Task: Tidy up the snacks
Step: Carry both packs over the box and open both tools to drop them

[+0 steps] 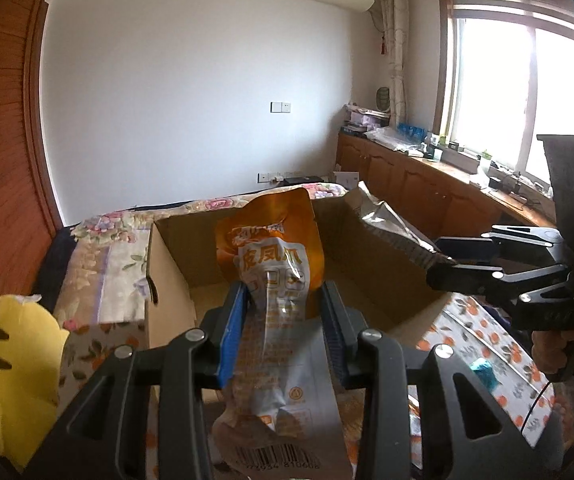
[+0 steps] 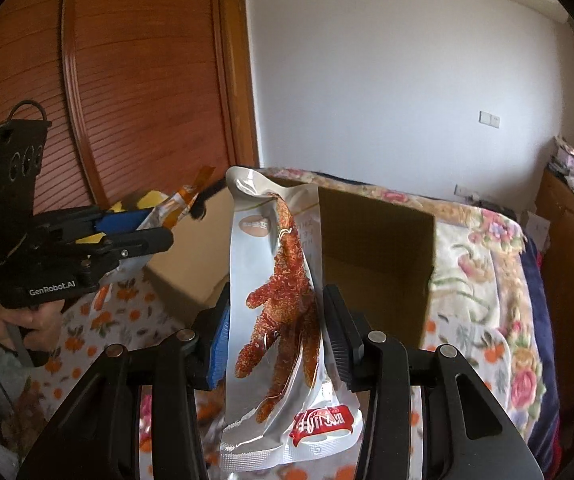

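the orange snack packet (image 1: 271, 264) stands upright between the left gripper's (image 1: 285, 312) fingers, its top over the open cardboard box (image 1: 175, 248); its lower end runs past the bottom edge of the left wrist view, where only part of a barcode shows. the printed characters on its front are partly creased and hard to read. the silver snack packet (image 2: 283, 304), with a red chicken foot pictured on it, stands upright in the right gripper (image 2: 277, 332), its top in front of the same box (image 2: 375, 240); its bottom seal is partly hidden behind the gripper's frame.

the left gripper is closed narrowly, pinching the orange packet between a blue pad (image 1: 233, 332) and a dark one. the right gripper is likewise closed to a narrow gap, clamping the silver packet at mid-height. in the left wrist view the right gripper (image 1: 443, 256) reaches in from the right, the silver packet (image 1: 391, 220) jutting above the box's right wall. in the right wrist view the left gripper (image 2: 155, 226) comes in from the left, and the packet it holds (image 2: 179, 208) shows only as a thin strip.

the box sits on a bed (image 1: 119, 264) with a floral cover. its floor is mostly hidden by the packets. a yellow thing (image 1: 11, 368) at the left edge is cut off and hard to identify.
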